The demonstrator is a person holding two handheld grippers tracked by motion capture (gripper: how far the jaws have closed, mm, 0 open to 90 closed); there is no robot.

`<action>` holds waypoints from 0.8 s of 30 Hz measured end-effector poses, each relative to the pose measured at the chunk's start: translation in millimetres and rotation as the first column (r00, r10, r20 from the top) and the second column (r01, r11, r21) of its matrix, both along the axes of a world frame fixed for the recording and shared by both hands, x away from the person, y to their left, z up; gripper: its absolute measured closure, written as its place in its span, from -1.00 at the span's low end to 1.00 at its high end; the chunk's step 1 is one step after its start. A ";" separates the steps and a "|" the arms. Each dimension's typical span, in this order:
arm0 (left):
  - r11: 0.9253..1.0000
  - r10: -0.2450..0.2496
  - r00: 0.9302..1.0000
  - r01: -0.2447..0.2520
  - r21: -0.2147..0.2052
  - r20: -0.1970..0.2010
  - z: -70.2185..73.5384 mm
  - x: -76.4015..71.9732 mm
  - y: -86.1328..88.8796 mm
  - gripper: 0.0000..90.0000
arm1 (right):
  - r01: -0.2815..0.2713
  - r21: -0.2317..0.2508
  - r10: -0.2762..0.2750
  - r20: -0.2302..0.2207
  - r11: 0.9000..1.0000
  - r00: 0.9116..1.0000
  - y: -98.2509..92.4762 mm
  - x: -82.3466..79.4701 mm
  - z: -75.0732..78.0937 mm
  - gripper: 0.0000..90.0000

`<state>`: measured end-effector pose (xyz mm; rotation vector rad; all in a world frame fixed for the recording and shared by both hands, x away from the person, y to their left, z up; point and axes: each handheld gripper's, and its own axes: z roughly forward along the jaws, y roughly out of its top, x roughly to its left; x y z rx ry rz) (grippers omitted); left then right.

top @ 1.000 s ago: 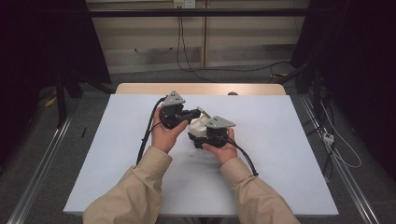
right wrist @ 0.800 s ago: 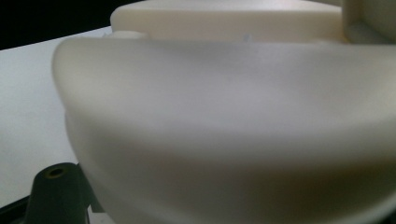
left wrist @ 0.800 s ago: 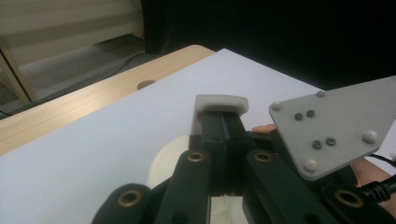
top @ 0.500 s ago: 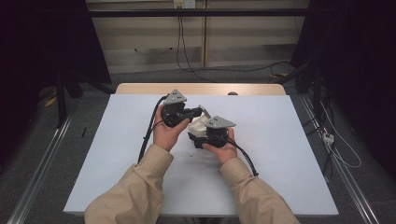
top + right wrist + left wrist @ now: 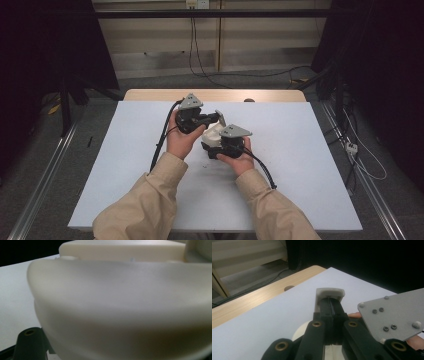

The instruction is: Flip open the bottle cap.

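One white table (image 5: 310, 165) bears a cream plastic piece (image 5: 214, 135) at its centre, clamped by the right gripper (image 5: 216, 146). At eleven o'clock, the left gripper (image 5: 331, 305), seen close, pinches a small cream cap (image 5: 330, 292).

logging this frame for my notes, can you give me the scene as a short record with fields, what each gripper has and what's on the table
surface: white table top, wooden edge at the far side
left gripper: fingers shut on a small white tab, lifted off the table
right gripper: shut on the white plastic part, seen close up in the right gripper view
white plastic part: rounded, cream-white, between the two hands at mid-table
link between tab and part: cannot tell
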<state>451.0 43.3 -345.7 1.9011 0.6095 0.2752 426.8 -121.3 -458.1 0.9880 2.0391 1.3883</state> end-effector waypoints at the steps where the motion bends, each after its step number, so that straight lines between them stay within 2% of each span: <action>1: 1.000 -0.001 1.000 0.001 0.000 -0.001 -0.2 0.3 -0.3 1.00 | 0.000 0.000 0.000 0.000 1.000 1.000 0.0 0.0 0.0 -0.59; 24: 1.000 -0.018 1.000 0.018 -0.006 0.001 0.9 8.8 -6.4 1.00 | -0.002 -0.001 0.002 0.001 1.000 1.000 -0.2 0.2 -0.3 -0.59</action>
